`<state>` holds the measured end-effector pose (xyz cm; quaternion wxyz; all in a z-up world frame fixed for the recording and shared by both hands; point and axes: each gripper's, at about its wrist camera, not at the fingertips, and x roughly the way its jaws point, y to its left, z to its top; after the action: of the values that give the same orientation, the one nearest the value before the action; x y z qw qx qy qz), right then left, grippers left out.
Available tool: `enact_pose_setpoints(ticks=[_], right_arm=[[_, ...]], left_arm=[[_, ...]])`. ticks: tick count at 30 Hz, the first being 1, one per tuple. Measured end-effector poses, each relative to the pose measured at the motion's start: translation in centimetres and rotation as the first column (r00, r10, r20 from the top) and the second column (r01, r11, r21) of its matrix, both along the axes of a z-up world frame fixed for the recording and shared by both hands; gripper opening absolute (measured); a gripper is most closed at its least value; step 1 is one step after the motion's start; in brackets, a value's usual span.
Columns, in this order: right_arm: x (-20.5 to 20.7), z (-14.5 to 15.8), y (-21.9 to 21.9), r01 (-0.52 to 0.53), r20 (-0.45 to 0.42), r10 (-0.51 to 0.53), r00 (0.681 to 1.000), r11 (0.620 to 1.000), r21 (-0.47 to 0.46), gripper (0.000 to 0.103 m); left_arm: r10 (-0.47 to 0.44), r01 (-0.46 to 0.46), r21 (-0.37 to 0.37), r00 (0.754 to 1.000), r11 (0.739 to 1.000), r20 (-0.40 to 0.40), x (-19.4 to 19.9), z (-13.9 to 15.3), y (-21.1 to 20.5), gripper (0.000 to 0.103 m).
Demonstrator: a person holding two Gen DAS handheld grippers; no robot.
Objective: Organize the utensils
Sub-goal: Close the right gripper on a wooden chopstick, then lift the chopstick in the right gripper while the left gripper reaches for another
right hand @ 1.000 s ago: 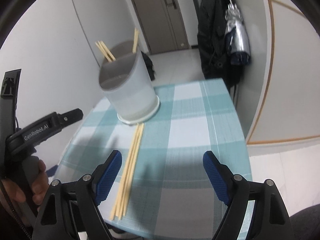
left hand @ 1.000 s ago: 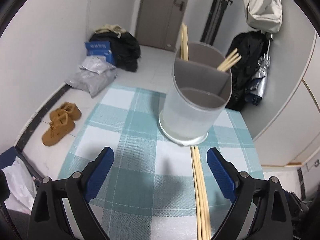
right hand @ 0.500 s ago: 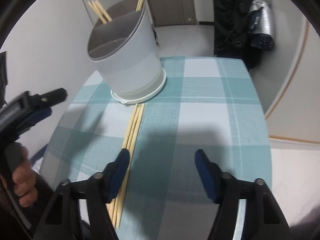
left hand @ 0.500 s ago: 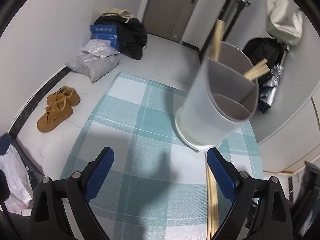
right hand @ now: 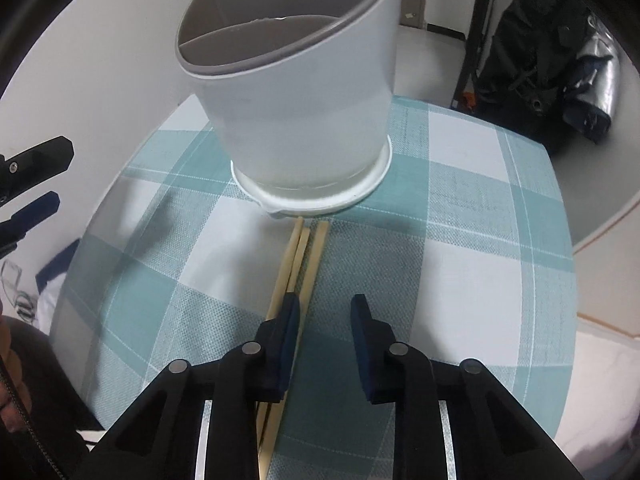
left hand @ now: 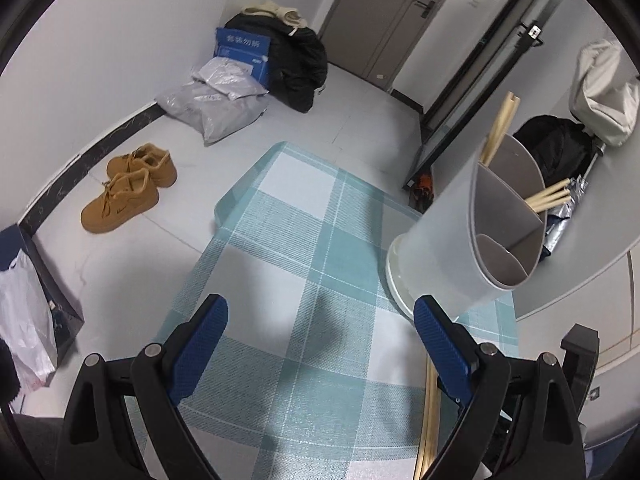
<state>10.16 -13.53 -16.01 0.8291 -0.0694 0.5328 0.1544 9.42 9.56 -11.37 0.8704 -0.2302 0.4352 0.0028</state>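
A white utensil holder (right hand: 304,92) with grey dividers stands on the checked tablecloth (right hand: 460,264); it also shows in the left wrist view (left hand: 472,248) with chopsticks (left hand: 548,198) standing in it. Several loose wooden chopsticks (right hand: 304,256) lie in front of the holder, and show in the left wrist view (left hand: 430,412). My right gripper (right hand: 325,312) is low over them, jaws narrowed but apart; the left pad (right hand: 290,320) lies over the chopsticks. My left gripper (left hand: 320,336) is wide open and empty, left of the holder.
The table edge falls off to the floor on the left, where brown shoes (left hand: 128,186), plastic bags (left hand: 216,100) and a dark bag (left hand: 296,64) lie. A black backpack (right hand: 532,52) hangs behind the table.
My right gripper has dropped down toward the loose chopsticks and its jaws have narrowed a lot. My left gripper has swung left, so the holder now sits at its right.
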Motion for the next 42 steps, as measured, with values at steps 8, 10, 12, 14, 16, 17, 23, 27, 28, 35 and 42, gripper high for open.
enact_pose_setpoints(ticks=[8, 10, 12, 14, 16, 17, 23, 27, 28, 35, 42], right_arm=[[-0.4, -0.1, 1.8, -0.038, -0.017, 0.037, 0.999, 0.995, -0.088, 0.016], [-0.4, -0.2, 1.8, -0.035, -0.021, 0.033, 0.999, 0.995, -0.098, 0.015], [-0.3, -0.1, 2.0, -0.046, -0.027, 0.044, 0.999, 0.995, -0.093, 0.010], [0.0, 0.0, 2.2, -0.047, -0.037, 0.044, 0.998, 0.995, -0.084, 0.007], [-0.1, 0.1, 2.0, -0.056, -0.045, 0.053, 0.998, 0.996, -0.073, 0.006], [-0.4, 0.1, 1.9, -0.064, -0.048, 0.061, 0.997, 0.996, -0.070, 0.006], [-3.0, 0.5, 0.4, -0.099, -0.076, 0.094, 0.993, 0.993, -0.071, 0.006], [-2.7, 0.6, 0.4, -0.106, -0.068, 0.100, 0.993, 0.991, -0.088, 0.006], [-2.3, 0.6, 0.7, -0.099, -0.065, 0.094, 0.993, 0.991, -0.091, 0.007], [0.7, 0.6, 2.4, -0.085, -0.055, 0.080, 0.995, 0.992, -0.094, 0.009], [3.0, 1.9, 0.9, -0.078, -0.045, 0.078, 0.996, 0.997, 0.002, 0.005]], left_arm=[[0.045, -0.045, -0.003, 0.999, 0.999, -0.015, -0.2, 0.1, 0.9, 0.091], [0.056, -0.056, -0.008, 0.998, 0.998, -0.019, -0.2, 0.0, 1.2, 0.091], [0.061, -0.061, -0.010, 0.998, 0.998, -0.022, -0.2, -0.1, 1.5, 0.091], [0.066, -0.066, -0.008, 0.998, 0.998, -0.024, -0.3, -0.2, 1.5, 0.091], [0.065, -0.065, -0.006, 0.998, 0.998, -0.023, -0.3, -0.1, 1.5, 0.091], [0.066, -0.066, -0.006, 0.998, 0.998, -0.022, -0.3, -0.1, 1.6, 0.091], [0.063, -0.064, -0.026, 0.998, 0.998, -0.028, -0.2, -0.2, 1.6, 0.091], [0.059, -0.059, -0.015, 0.998, 0.998, -0.026, -0.2, -0.1, 1.4, 0.091], [0.060, -0.060, -0.011, 0.998, 0.998, -0.028, -0.2, -0.1, 1.4, 0.091], [0.029, -0.031, -0.041, 0.998, 0.999, -0.060, -0.2, -0.8, 1.3, 0.091], [-0.031, 0.028, -0.030, 0.992, 0.999, -0.123, -0.1, -2.1, -0.3, 0.091]])
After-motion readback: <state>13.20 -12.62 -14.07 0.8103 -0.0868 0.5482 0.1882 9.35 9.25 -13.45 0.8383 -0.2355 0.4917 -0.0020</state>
